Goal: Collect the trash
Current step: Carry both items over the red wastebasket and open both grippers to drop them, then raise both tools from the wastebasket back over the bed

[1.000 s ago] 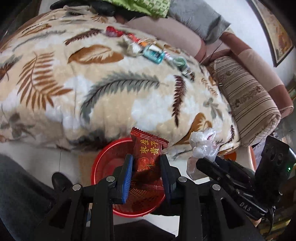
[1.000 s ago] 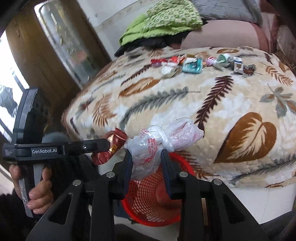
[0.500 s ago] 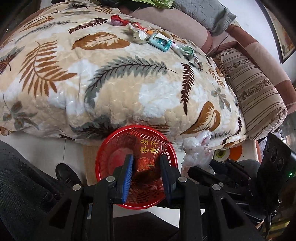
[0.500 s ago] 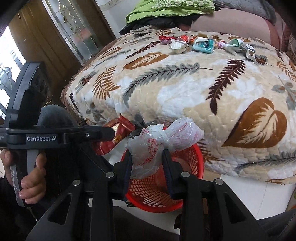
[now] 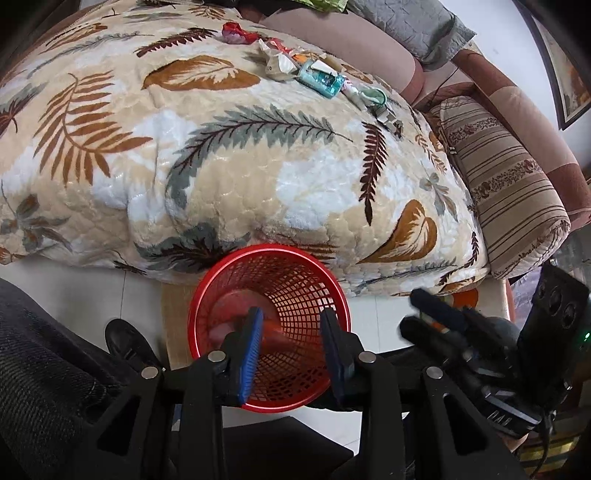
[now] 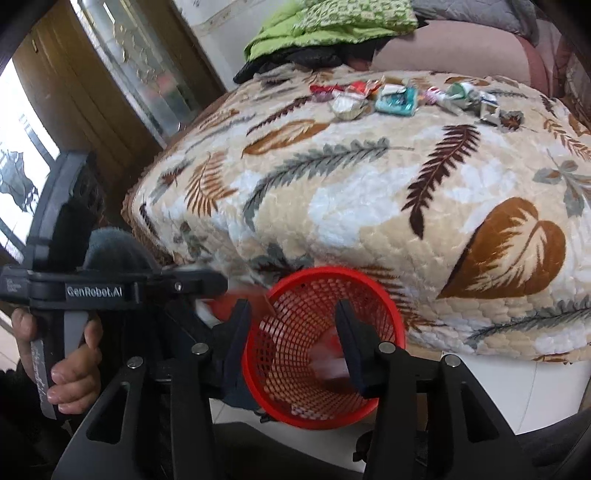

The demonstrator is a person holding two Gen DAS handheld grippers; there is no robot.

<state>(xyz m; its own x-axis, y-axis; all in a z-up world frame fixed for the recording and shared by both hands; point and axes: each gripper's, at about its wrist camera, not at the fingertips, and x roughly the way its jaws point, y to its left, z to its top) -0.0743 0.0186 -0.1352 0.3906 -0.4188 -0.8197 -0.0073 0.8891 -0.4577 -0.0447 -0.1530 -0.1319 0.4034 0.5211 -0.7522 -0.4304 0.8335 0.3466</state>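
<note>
A red mesh basket [image 5: 207, 295] [image 6: 388, 306] stands on the floor against the leaf-print blanket [image 5: 258, 177] [image 6: 369, 206]. My left gripper [image 5: 291, 332] hangs over it with its jaws opening; the red snack wrapper [image 5: 277, 330] is a blur slipping down between them, free of the pads. Over the same basket my right gripper [image 6: 293, 328] has its jaws opening too, and the knotted plastic bag [image 6: 328, 363] is a pale blur dropping inside. Several wrappers [image 5: 317, 77] [image 6: 395, 99] lie in a row on top of the blanket.
A striped cushion [image 5: 509, 199] sits at the blanket's right end. A dark trouser leg and a shoe [image 5: 125, 339] are left of the basket. A hand [image 6: 70, 362] holds the left gripper's handle. Green cloth [image 6: 332, 22] lies at the back, a wooden door [image 6: 92, 92] at left.
Both grippers tipped down over the basket and spread their jaws. The red wrapper and the plastic bag, held before, have slipped out toward the basket.
</note>
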